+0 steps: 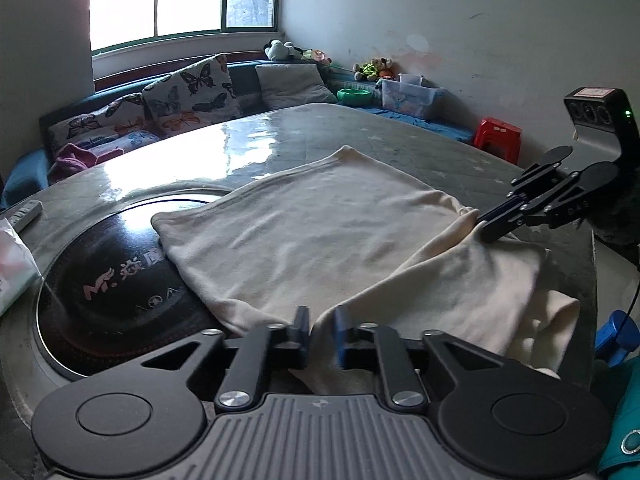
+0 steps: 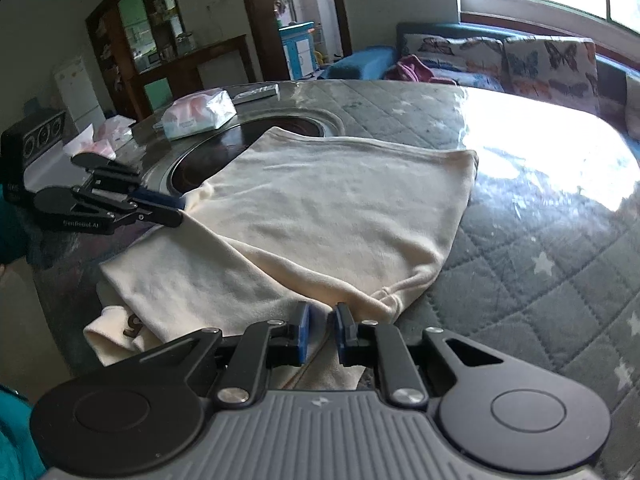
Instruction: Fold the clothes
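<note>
A cream garment (image 1: 320, 232) lies partly folded on the quilted grey table (image 1: 280, 136), with its near part hanging over the table's front edge. In the left wrist view my left gripper (image 1: 322, 320) is shut on the garment's near edge, with cloth pinched between its blue pads. The right wrist view shows the same grip from the side, the left gripper (image 2: 182, 210) holding a corner of the garment (image 2: 332, 216). My right gripper (image 2: 322, 320) is shut on the opposite near corner, and the right gripper (image 1: 480, 226) shows on a bunched fold at the right.
A round dark hotplate (image 1: 100, 280) is set into the table under the garment's far left side. Tissue packs (image 2: 200, 114) and a remote (image 2: 256, 94) lie beyond it. A sofa with butterfly cushions (image 1: 188, 88), a plastic box (image 1: 408, 96) and a red stool (image 1: 498, 136) stand behind.
</note>
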`<action>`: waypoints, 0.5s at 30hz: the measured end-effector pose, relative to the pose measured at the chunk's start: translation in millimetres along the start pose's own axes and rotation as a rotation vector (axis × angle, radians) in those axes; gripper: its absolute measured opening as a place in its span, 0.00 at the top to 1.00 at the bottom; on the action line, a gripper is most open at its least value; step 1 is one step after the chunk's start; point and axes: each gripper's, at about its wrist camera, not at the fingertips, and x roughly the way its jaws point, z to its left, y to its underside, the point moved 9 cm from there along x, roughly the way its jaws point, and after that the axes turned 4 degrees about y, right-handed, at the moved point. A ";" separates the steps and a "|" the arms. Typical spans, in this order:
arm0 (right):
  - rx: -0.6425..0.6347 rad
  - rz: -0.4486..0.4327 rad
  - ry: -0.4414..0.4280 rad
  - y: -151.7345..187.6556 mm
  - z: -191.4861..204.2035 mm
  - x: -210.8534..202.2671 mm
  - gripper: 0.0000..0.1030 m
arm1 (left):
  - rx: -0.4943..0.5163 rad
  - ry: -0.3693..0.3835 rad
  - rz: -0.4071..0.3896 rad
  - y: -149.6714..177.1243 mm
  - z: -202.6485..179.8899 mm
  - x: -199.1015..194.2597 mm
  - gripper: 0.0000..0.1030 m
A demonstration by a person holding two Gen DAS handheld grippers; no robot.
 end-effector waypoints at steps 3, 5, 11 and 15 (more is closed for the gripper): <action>0.008 0.002 -0.001 0.8 0.4 1.7 0.88 | -0.007 -0.012 -0.013 -0.2 -1.2 -2.8 0.94; -0.013 -0.017 0.003 -1.7 3.3 -2.2 0.93 | -0.017 -0.026 -0.023 -0.8 -0.5 -6.1 0.95; -0.054 -0.106 0.029 -17.2 11.1 -16.1 0.94 | -0.082 -0.069 -0.065 -0.4 7.3 -16.3 0.95; -0.035 -0.080 0.044 -15.8 5.1 -1.7 0.94 | -0.091 -0.073 -0.043 6.3 10.2 -13.4 0.95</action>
